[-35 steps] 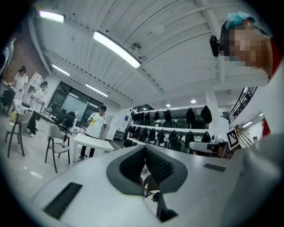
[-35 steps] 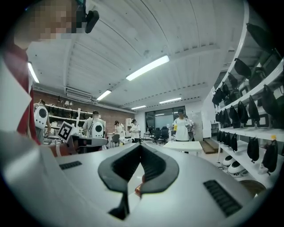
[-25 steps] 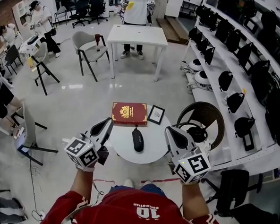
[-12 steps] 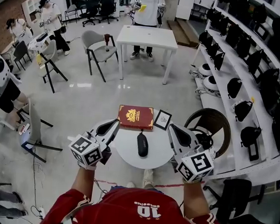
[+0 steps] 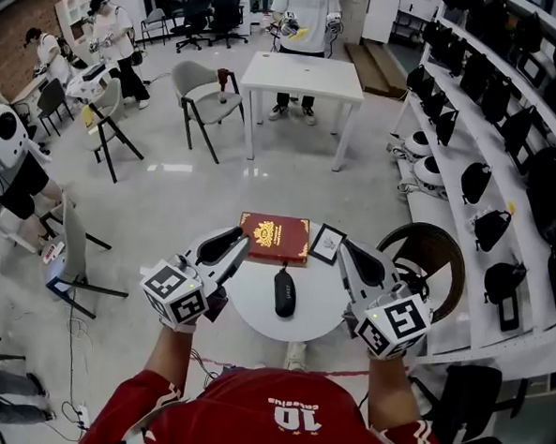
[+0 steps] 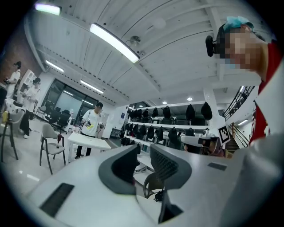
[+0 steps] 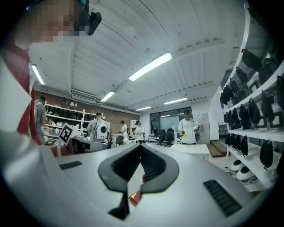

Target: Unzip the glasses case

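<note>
The black zipped glasses case [image 5: 284, 292] lies on the small round white table [image 5: 249, 304], in front of a red book [image 5: 274, 238] and a small framed picture [image 5: 329, 243]. My left gripper [image 5: 237, 238] hovers level over the table's left edge, left of the case and apart from it. Its jaws have just been opening and stand slightly apart, with nothing between them [image 6: 144, 151]. My right gripper [image 5: 345, 248] hovers by the table's right edge, also apart from the case. Its fingertips meet, shut on nothing [image 7: 141, 146].
A brown wicker chair [image 5: 433, 250] stands right of the round table. Shelves with black bags [image 5: 509, 137] line the right wall. Farther off are a white rectangular table [image 5: 306, 74], a grey chair [image 5: 206, 95] and several people. A folding chair [image 5: 70, 251] stands at the left.
Both grippers have moved forward to flank the round table. The left gripper's jaws have parted a little. The case has not moved on the table.
</note>
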`<state>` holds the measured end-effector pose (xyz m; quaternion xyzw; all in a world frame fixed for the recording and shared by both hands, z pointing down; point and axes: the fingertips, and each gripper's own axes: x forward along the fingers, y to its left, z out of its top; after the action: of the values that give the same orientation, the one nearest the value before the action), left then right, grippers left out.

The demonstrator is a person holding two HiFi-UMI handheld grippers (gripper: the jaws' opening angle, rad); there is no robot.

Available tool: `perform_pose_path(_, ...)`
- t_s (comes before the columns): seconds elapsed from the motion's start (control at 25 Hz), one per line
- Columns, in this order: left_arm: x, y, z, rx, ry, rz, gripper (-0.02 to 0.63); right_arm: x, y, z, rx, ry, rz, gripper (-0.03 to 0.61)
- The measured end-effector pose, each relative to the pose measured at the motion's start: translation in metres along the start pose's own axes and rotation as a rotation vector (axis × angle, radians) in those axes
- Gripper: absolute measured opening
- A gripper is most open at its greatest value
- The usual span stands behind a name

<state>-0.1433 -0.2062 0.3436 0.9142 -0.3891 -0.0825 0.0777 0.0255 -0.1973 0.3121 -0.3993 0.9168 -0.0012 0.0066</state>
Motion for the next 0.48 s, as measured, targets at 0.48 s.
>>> perform_pose_path(0.48,0.040,-0.005,-0.056,-0.048,0.101,-0.055,0.193,-0.006,-0.015,-0.021,0.031,0.029,-0.023,0.015)
